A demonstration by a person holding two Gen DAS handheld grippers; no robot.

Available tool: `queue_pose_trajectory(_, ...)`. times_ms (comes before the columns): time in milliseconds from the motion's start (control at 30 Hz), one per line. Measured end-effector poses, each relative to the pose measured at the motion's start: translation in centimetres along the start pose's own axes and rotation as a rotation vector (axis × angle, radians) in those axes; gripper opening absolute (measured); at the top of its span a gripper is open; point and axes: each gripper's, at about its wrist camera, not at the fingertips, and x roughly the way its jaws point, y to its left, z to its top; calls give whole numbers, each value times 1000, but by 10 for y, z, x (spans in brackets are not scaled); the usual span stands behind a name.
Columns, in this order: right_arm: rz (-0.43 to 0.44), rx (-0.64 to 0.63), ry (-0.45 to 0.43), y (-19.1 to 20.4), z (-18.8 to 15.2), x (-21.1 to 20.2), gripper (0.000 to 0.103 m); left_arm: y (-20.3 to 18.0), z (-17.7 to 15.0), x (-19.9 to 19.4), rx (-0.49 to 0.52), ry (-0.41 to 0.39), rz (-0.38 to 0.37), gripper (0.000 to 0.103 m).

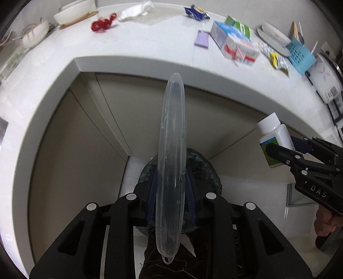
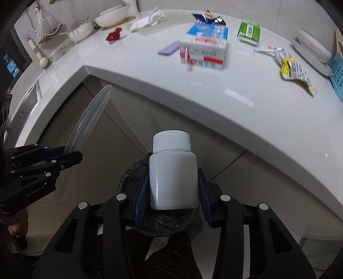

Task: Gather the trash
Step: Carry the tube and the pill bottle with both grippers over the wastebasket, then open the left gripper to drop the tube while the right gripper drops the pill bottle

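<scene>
My left gripper (image 1: 170, 182) is shut on a clear plastic lid (image 1: 171, 154), held on edge above a bin lined with a dark bag (image 1: 205, 171) on the floor. My right gripper (image 2: 173, 191) is shut on a white pill bottle (image 2: 173, 173) with a ribbed cap, held above the same bin (image 2: 128, 178). Each gripper shows in the other's view: the right one with the bottle (image 1: 273, 139) at the right, the left one with the lid (image 2: 90, 120) at the left. Both are below the edge of the white counter (image 2: 193, 90).
On the counter lie a milk carton (image 2: 203, 51), a yellow wrapper (image 2: 295, 70), a blue snack bag (image 2: 209, 18), a green pack (image 2: 249, 31), a purple pad (image 2: 169, 48), red plastic (image 2: 114, 35), a white tissue (image 2: 148, 20), bowls, plates and a blue basket (image 1: 300, 55). Beige cabinet doors (image 1: 85, 139) stand behind the bin.
</scene>
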Motion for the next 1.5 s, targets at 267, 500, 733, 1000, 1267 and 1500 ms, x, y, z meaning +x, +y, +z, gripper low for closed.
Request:
queue_pose_trajectory(267, -12, 12, 46, -10, -12, 16, 41, -16, -15, 28, 68, 56, -10, 25)
queue_pose_trajectory(500, -14, 18, 70, -17, -19, 23, 41, -25, -25, 50, 98, 99, -13, 25)
queue_pose_trajectory(733, -16, 13, 86, -18, -22, 27, 41, -29, -23, 53, 99, 100, -20, 28)
queue_pose_trajectory(1000, -14, 9, 93, -18, -21, 30, 41, -21, -14, 48, 68, 83, -21, 39)
queue_pose_trajectory(1267, 10, -21, 96, -1, -15, 40, 41, -4, -12, 34, 1, 42, -5, 66)
queue_pose_trajectory(1500, 38, -59, 105, 20, -12, 55, 41, 22, -15, 15, -88, -12, 18, 93)
